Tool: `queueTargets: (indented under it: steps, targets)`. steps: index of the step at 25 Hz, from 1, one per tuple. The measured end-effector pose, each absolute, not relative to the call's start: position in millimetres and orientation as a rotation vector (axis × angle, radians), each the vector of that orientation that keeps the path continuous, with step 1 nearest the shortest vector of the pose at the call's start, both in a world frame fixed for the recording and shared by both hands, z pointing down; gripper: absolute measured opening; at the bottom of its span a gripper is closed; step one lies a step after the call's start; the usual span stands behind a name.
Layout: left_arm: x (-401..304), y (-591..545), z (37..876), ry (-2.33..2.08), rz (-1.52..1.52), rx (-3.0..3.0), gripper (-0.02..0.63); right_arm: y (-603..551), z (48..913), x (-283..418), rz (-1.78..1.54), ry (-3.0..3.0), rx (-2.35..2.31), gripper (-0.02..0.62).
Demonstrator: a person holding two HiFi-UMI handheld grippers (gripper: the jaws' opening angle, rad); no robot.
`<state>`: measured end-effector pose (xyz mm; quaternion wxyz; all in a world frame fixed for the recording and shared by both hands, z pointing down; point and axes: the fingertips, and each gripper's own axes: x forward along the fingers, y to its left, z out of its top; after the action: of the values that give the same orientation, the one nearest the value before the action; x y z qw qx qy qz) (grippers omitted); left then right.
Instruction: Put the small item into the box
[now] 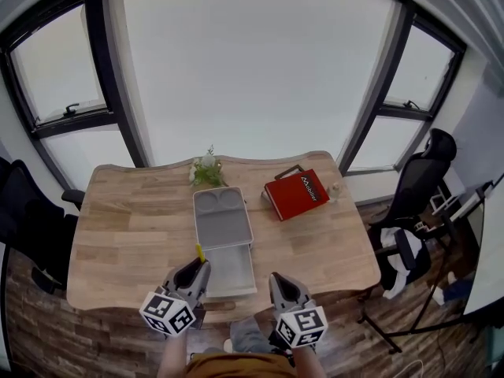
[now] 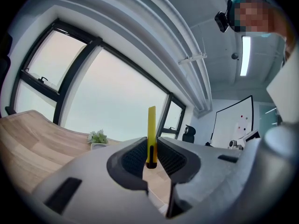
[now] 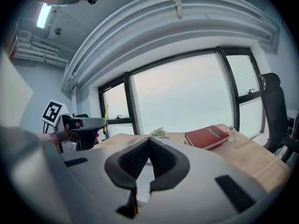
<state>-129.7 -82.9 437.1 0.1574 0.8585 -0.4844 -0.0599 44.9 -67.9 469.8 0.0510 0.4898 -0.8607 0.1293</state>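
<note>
A slim yellow stick-like item (image 2: 151,134) stands upright between the pads of my left gripper (image 2: 150,158), which is shut on its lower end. In the head view the left gripper (image 1: 194,272) holds the yellow item (image 1: 200,252) just left of the near half of an open grey box (image 1: 233,272). The box's far half (image 1: 223,219) has two round recesses. My right gripper (image 1: 282,288) hovers over the table's front edge, right of the box. Its jaws (image 3: 149,143) are shut with nothing between them. The right gripper view also catches the left gripper (image 3: 80,125) and the yellow item (image 3: 106,112).
A red book (image 1: 296,194) lies at the back right of the wooden table (image 1: 134,227), with a small clear bottle (image 1: 337,187) beside it. A small potted plant (image 1: 206,169) stands behind the box. Black office chairs stand to the right (image 1: 417,187) and left (image 1: 27,219).
</note>
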Motion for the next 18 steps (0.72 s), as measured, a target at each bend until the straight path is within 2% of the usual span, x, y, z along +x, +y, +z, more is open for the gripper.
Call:
queueTargets:
  steps: [18]
  targets:
    - [-123, -116, 491, -1.337, -0.091, 2.341, 0.067, -98, 513, 57, 0.515, -2.524, 1.462, 0.003]
